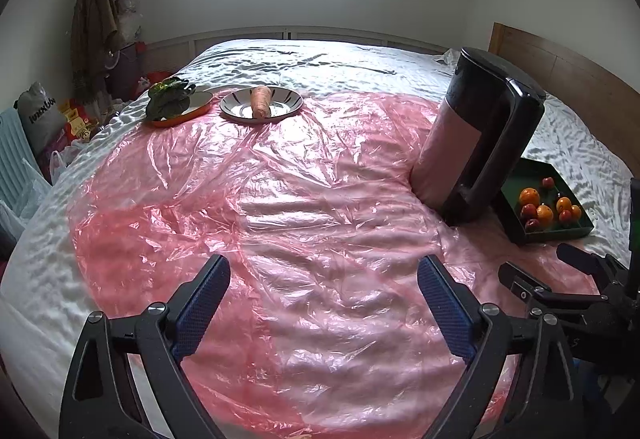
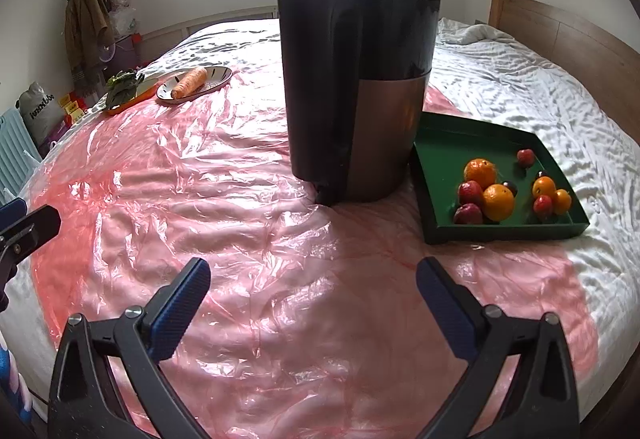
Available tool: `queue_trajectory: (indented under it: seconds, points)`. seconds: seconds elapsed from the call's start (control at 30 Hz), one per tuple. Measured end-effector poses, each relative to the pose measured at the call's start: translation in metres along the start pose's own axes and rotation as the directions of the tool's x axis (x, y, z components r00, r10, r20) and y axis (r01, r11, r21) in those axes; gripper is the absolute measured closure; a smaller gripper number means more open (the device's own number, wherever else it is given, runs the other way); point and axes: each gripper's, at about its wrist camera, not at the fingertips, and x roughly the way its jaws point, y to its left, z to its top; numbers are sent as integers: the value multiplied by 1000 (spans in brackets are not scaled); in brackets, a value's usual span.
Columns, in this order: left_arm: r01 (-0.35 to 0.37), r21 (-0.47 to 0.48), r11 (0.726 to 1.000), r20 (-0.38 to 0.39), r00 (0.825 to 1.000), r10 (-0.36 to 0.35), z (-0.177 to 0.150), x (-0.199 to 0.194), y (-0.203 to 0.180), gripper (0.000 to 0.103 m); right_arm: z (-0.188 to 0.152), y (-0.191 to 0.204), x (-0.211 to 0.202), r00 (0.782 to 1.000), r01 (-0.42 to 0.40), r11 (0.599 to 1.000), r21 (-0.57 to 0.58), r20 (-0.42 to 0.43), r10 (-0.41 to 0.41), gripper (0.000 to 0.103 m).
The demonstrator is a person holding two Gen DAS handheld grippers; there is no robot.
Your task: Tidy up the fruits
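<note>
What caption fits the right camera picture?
Open right gripper over pink plastic, facing kettle and fruit tray.

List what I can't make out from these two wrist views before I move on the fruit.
- Near-left corner of the green tray: left wrist view, hidden behind the tall black and steel kettle.
- Bed behind that kettle: right wrist view, blocked by its body.
- Small dark fruit in the tray: mostly hidden behind an orange; kind unclear.
- Green leafy vegetable on the orange-rimmed dish: too small to identify.
</note>
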Motion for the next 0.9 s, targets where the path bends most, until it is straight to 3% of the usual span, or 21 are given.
queue_trajectory:
  seconds: [0.33,0.9]
  points:
    - [-12,46,999,-24,1000,13,-4,8,-8,8,2,-6,0,1000,18,1000,2,9,-18,0]
    - [48,64,997,-77,996,-43,2,26,-40,5,10,-42,1,998,55,998,12,20,-55,0]
